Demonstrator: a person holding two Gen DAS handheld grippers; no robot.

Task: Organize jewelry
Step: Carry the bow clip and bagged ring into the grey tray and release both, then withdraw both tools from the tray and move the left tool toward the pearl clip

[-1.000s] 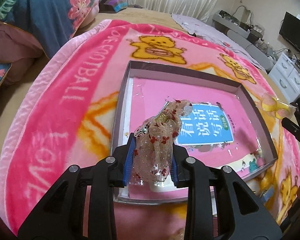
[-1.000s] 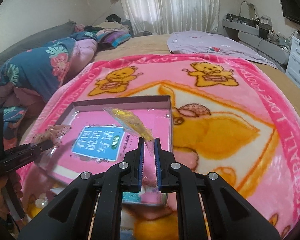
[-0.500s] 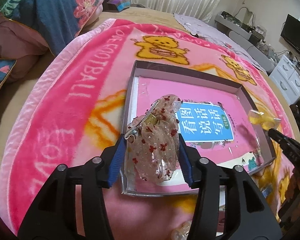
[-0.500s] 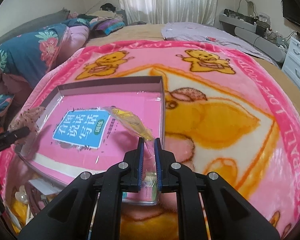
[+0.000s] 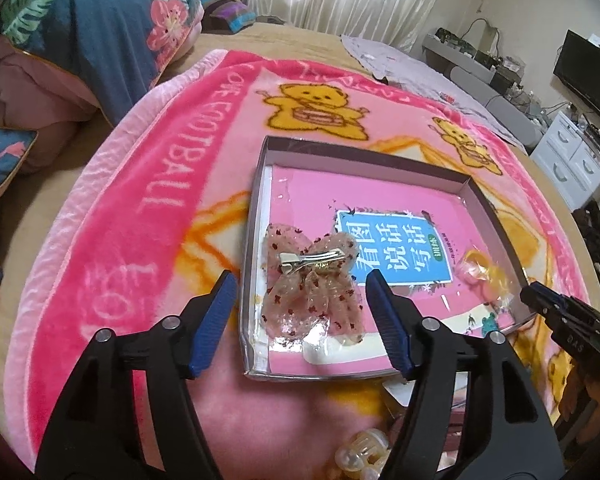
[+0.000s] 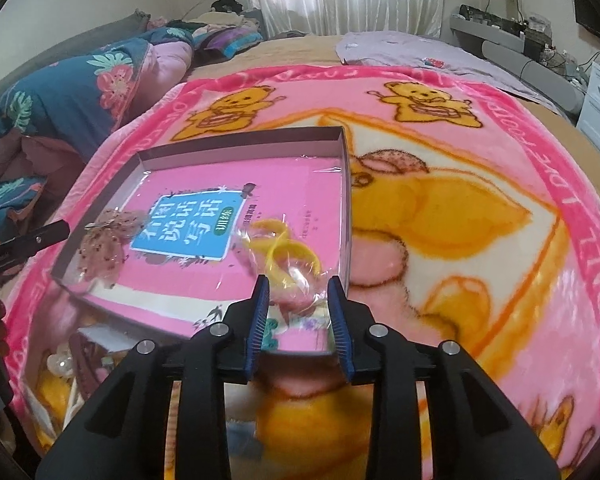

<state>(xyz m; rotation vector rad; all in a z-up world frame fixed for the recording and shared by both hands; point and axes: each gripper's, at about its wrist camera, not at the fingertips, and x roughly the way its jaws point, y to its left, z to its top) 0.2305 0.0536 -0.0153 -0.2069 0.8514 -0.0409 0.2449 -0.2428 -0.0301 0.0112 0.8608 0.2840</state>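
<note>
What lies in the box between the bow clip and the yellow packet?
Only the blue book label lies between bow clip and yellow packet, seen in both views.

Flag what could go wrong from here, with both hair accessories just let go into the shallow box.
1. The bagged yellow accessory lies by the box near corner, between the right gripper pads, which have just been opening; pulling back could snag its crinkled wrap.
2. The sheer bow clip sits against the low left wall, between the left gripper open pads; a brush might tip it out.
</note>
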